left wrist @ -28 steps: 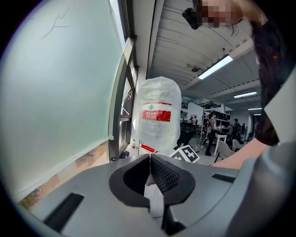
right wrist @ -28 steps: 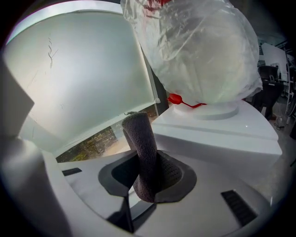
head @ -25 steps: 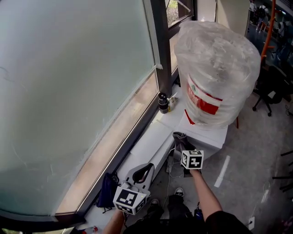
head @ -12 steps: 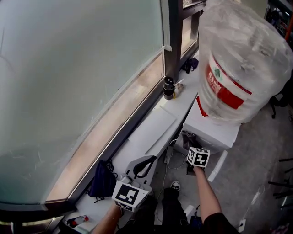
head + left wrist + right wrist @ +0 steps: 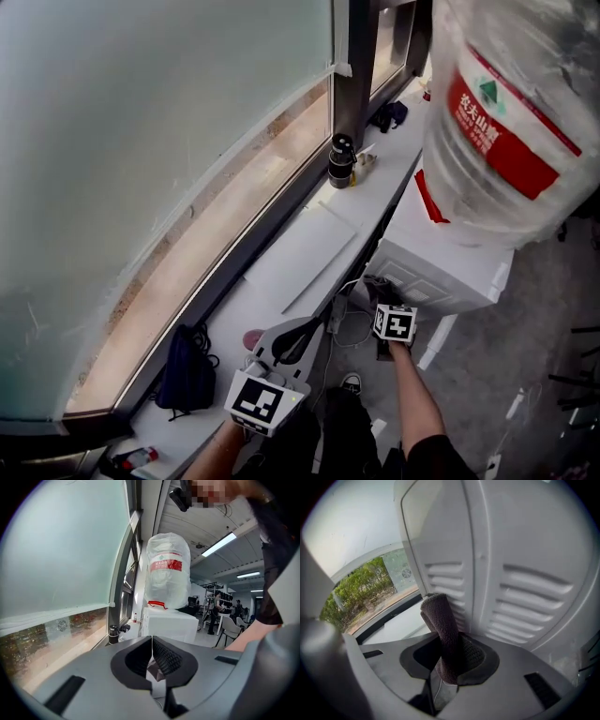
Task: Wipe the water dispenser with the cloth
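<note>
Cloth: looks soft, light and floppy. Clamped mid-fold in right gripper, water dispenser vent panel just ahead. Short grip should keep it stiff. Left gripper jaws together, empty.

Bottle label: red band on the water bottle, above and beyond the right gripper.
Label text: white characters "农夫山泉".
Label sign: green triangle logo beside the characters.
Other text: none legible.

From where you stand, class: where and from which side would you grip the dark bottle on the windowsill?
Probably mid-body on the dark bottle, below its cap, coming from the room side: it stands upright, and the window frame is close behind it.
</note>
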